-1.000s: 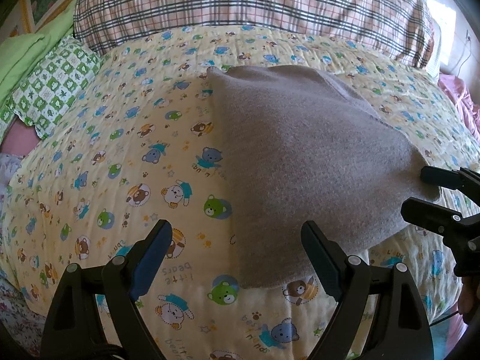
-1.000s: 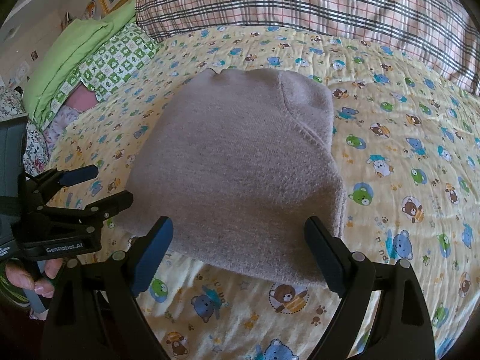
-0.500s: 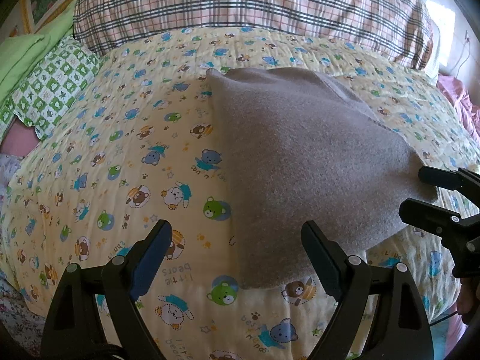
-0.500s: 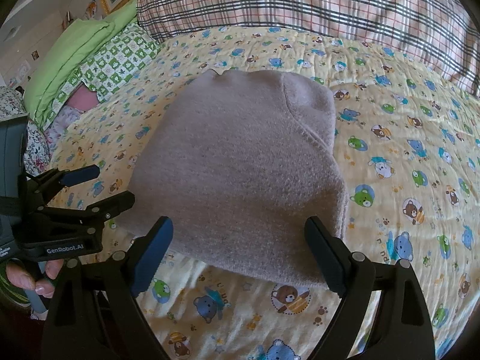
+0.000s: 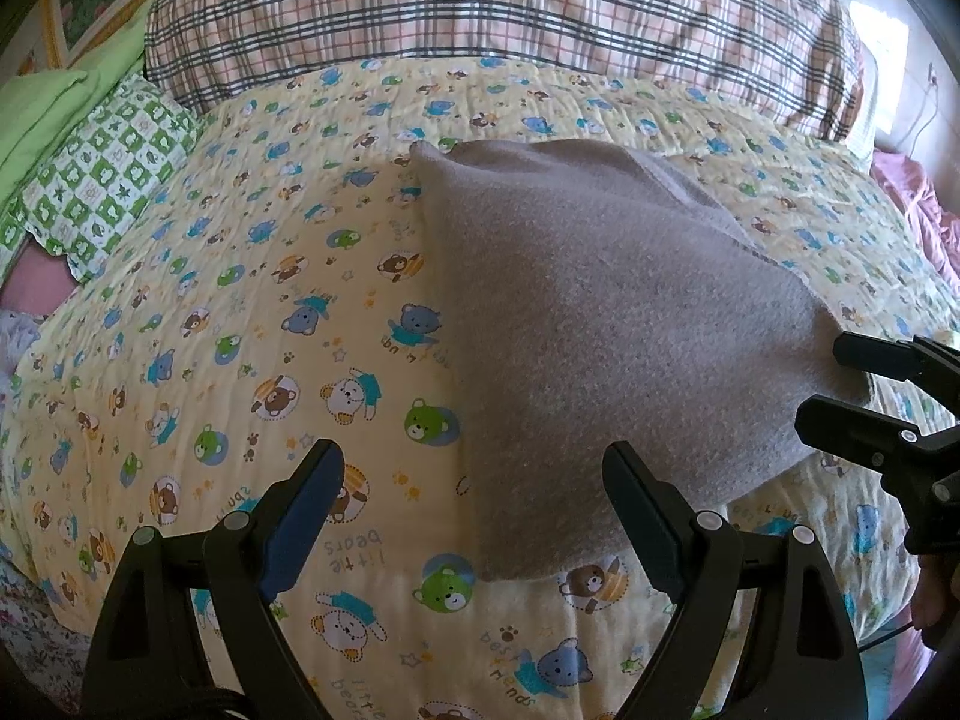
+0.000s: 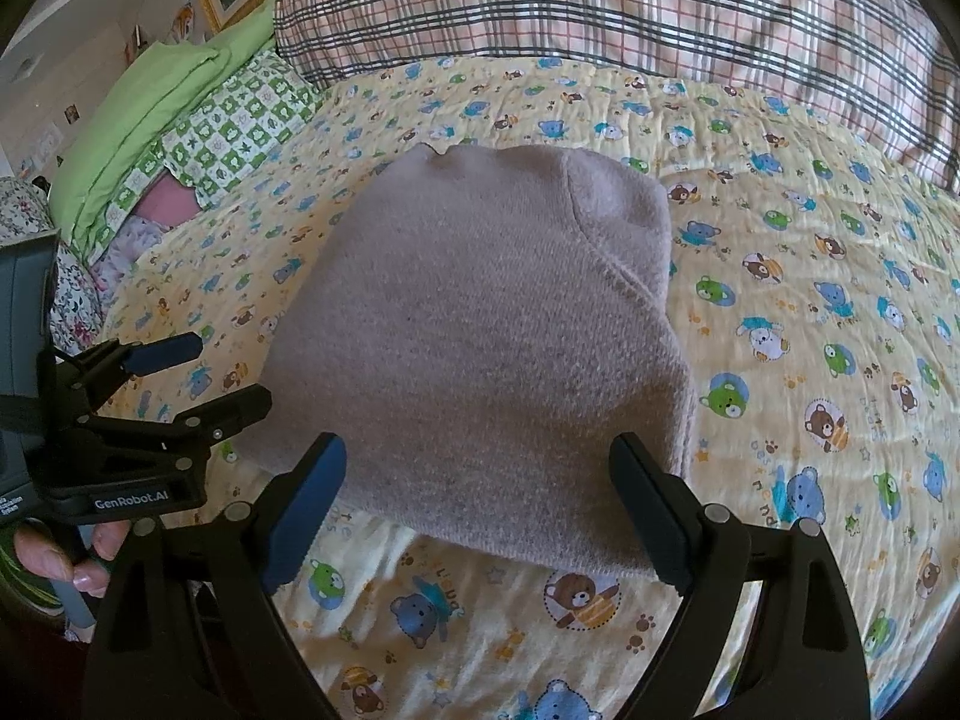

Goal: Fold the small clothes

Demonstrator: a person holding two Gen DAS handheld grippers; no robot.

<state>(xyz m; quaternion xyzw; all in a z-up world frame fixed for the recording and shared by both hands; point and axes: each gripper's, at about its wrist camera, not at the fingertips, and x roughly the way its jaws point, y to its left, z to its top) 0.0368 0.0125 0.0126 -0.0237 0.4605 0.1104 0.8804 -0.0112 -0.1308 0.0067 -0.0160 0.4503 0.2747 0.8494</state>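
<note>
A grey-brown knitted garment (image 5: 600, 324) lies folded into a compact shape on the yellow bear-print quilt (image 5: 252, 312); it also shows in the right wrist view (image 6: 480, 348). My left gripper (image 5: 474, 492) is open and empty, near the garment's near-left corner. My right gripper (image 6: 480, 486) is open and empty, over the garment's near edge. The right gripper shows at the right of the left wrist view (image 5: 840, 384), by the garment's right corner. The left gripper shows at the left of the right wrist view (image 6: 216, 372).
A plaid pillow (image 5: 480, 18) lies across the back of the bed. A green checked pillow (image 5: 102, 180) and green bedding (image 6: 150, 114) lie at the left. Pink fabric (image 5: 918, 204) lies at the right edge.
Both grippers have crept slightly closer to the garment; the garment itself has not moved.
</note>
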